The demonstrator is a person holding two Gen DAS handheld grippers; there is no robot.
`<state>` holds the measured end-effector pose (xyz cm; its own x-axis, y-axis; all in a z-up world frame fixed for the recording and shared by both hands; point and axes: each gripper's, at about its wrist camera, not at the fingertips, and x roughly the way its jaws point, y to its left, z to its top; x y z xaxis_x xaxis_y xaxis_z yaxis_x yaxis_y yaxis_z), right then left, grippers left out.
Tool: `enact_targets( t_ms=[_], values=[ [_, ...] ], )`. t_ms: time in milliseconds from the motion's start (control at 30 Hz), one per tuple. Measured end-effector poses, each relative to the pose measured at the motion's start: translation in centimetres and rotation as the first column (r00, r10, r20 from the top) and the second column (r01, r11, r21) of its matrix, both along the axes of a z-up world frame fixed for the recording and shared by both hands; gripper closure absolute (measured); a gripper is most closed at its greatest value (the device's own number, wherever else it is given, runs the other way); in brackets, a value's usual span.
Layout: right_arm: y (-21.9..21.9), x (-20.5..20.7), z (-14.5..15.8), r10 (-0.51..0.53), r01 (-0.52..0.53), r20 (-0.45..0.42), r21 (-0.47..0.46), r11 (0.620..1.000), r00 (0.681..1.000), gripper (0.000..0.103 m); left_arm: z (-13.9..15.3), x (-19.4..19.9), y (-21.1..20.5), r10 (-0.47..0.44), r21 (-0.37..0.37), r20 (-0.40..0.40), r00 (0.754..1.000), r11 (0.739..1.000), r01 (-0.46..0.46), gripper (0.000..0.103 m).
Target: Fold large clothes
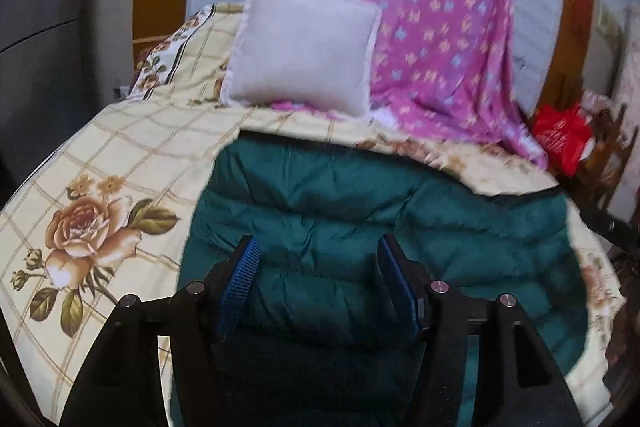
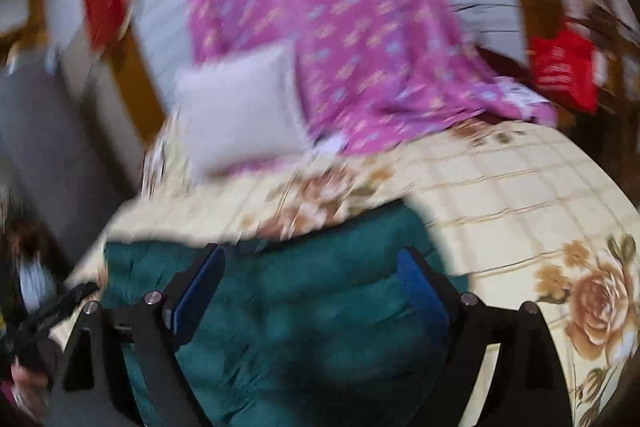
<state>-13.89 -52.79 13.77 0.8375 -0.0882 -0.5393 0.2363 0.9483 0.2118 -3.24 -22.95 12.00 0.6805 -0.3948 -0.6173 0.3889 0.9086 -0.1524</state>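
A dark green quilted jacket (image 1: 360,227) lies spread on a bed with a cream checked, rose-print sheet (image 1: 100,187). My left gripper (image 1: 318,247) is open, with its blue-padded jaws wide apart just above the jacket and nothing between them. In the right wrist view the same jacket (image 2: 300,327) lies below my right gripper (image 2: 312,261), which is also open and empty over the jacket's far edge. That view is blurred by motion.
A white pillow (image 1: 304,55) leans at the head of the bed beside a draped pink patterned blanket (image 1: 432,27). A red bag (image 1: 560,135) sits off the bed's right side. The other gripper's dark body (image 2: 48,311) shows at the left edge.
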Motion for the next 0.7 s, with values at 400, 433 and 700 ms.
enact_targets(
  t_ms=[400,433,700],
  values=[
    [2.4,10.4,-8.8,-0.003,-0.019,-0.264,-0.079,0.997,0.965,0.011,-4.2,3.5,-2.3,0.049,0.093,-0.047,0.998,0.995,-0.044,0.060],
    [2.2,10.6,-9.0,-0.006,-0.015,-0.265,-0.077,0.997,0.964,0.011,-4.3,3.6,-2.4,0.049,0.099,-0.045,0.998,0.994,-0.045,0.060],
    [1.9,8.8,-7.5,-0.008,-0.004,-0.245,-0.052,0.999,0.970,0.010,-3.2,3.2,-2.1,0.053,0.124,-0.050,0.997,0.991,-0.047,0.060]
  ],
)
